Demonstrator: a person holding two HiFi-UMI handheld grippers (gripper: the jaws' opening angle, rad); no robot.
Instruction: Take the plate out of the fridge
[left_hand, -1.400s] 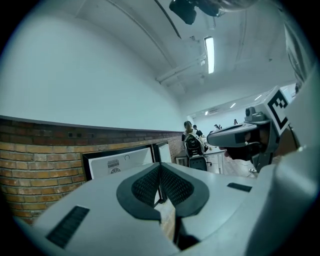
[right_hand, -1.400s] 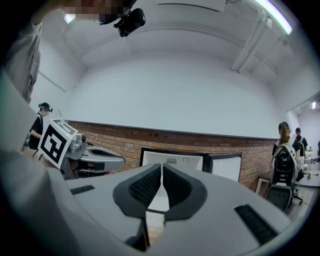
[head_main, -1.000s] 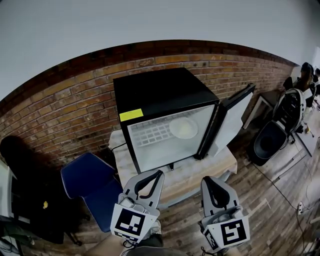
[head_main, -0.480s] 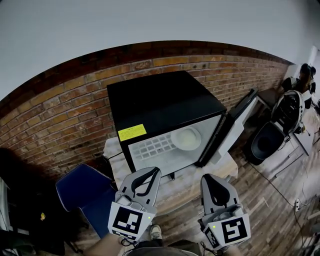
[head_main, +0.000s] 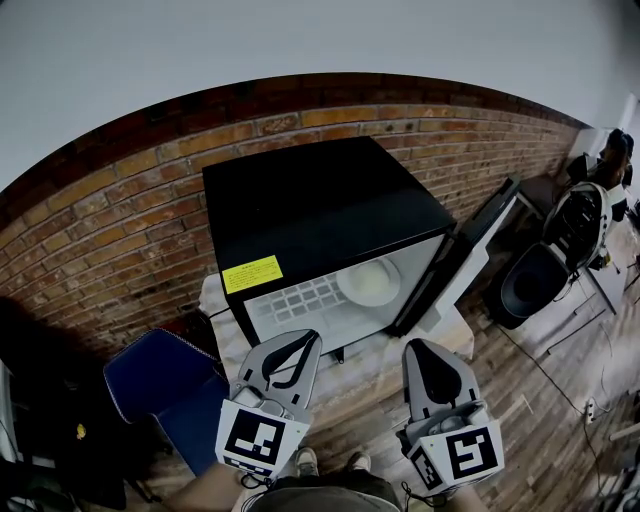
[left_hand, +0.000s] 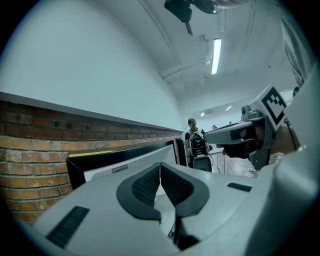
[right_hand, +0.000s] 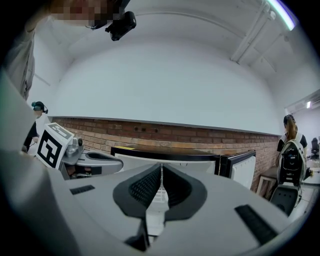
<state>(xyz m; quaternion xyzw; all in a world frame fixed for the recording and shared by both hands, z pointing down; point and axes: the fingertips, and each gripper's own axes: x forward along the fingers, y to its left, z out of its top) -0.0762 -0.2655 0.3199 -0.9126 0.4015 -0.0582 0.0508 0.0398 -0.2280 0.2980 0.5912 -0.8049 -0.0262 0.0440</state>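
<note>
A black mini fridge stands on a small table with its door swung open to the right. Inside, a white plate lies on the wire shelf at the right. My left gripper and right gripper hover side by side in front of the fridge, short of its opening. Both are shut with nothing between the jaws. In the left gripper view the left gripper points at the fridge's top edge. The right gripper faces the fridge in its own view.
A brick wall runs behind the fridge. A blue chair stands at the left of the table. A black bin and a person with a backpack are at the right. The floor is wood planks.
The view has moved closer to the fridge, which now looks larger and nearer. Both grippers stay shut, held in front of it.
</note>
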